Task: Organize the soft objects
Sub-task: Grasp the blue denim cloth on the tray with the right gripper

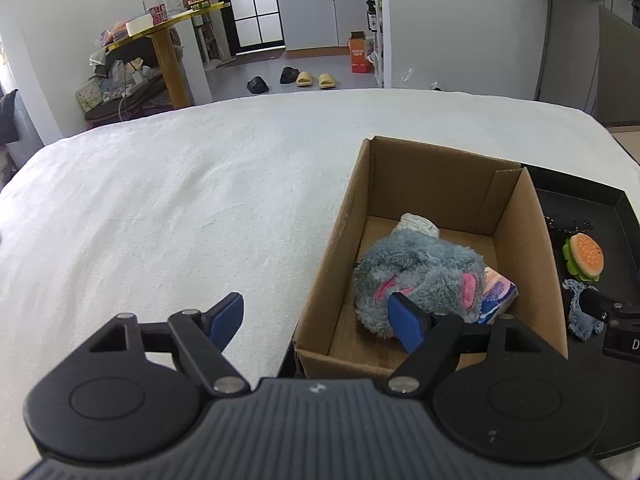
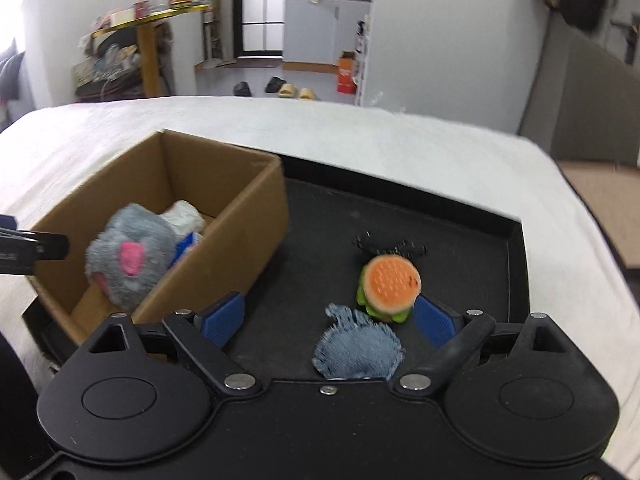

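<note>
A grey plush toy [image 1: 420,276] with pink ears lies in a cardboard box [image 1: 344,216] beside a white cloth [image 1: 418,224] and a tissue pack [image 1: 498,294]. My left gripper [image 1: 320,318] is open and empty, straddling the box's left wall. In the right wrist view the plush [image 2: 128,260] and box [image 2: 244,240] sit at left. A burger toy [image 2: 390,286] and a blue denim pouch [image 2: 356,350] lie on a black tray [image 2: 460,240]. My right gripper [image 2: 330,320] is open, low over the tray, with the pouch between its fingers.
The box and tray rest on a white cloth-covered table [image 1: 180,200]. A black chain [image 2: 388,246] lies behind the burger. The right gripper's tip shows at the left view's right edge [image 1: 600,306]. Beyond the table are a cluttered gold side table [image 1: 160,28] and slippers on the floor.
</note>
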`<move>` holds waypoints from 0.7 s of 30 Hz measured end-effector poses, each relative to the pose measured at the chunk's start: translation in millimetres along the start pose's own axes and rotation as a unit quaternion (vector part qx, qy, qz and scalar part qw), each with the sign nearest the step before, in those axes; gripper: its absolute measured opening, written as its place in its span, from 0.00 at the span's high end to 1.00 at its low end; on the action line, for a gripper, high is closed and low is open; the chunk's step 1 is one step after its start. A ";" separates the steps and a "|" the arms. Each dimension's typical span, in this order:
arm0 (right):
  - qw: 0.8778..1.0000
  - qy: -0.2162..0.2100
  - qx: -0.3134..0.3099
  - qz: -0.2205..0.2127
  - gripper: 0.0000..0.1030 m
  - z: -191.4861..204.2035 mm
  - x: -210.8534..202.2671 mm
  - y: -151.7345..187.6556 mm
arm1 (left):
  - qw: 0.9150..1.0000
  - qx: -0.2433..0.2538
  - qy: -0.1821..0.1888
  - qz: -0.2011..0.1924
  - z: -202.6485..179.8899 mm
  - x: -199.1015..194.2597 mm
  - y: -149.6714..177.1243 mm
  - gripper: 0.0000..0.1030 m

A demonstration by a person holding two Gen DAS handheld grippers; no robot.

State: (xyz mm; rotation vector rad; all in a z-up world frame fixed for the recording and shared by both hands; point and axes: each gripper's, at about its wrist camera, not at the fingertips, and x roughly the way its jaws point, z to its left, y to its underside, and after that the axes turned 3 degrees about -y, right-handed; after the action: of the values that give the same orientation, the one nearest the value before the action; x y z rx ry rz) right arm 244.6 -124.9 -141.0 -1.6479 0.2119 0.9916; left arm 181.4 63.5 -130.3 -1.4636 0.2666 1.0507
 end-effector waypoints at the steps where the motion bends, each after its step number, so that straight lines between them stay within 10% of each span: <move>1: 1.000 0.000 0.010 0.002 0.11 -3.5 3.4 2.3 | 1.000 0.002 -0.006 -0.001 -2.0 -0.3 -1.0 0.24; 16: 0.997 0.005 0.064 0.044 0.13 -31.7 45.7 22.3 | 0.997 0.054 -0.052 0.000 -30.3 4.4 -2.6 0.24; 21: 0.997 0.017 0.063 0.052 0.45 -37.5 49.2 30.3 | 0.997 0.062 -0.055 0.001 -34.6 4.5 -2.9 0.24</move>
State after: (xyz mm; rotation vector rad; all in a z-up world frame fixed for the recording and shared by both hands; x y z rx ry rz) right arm 275.4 -150.5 -197.0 -1.5511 0.3785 1.0086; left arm 201.1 35.4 -137.5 -1.2901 0.2504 1.0925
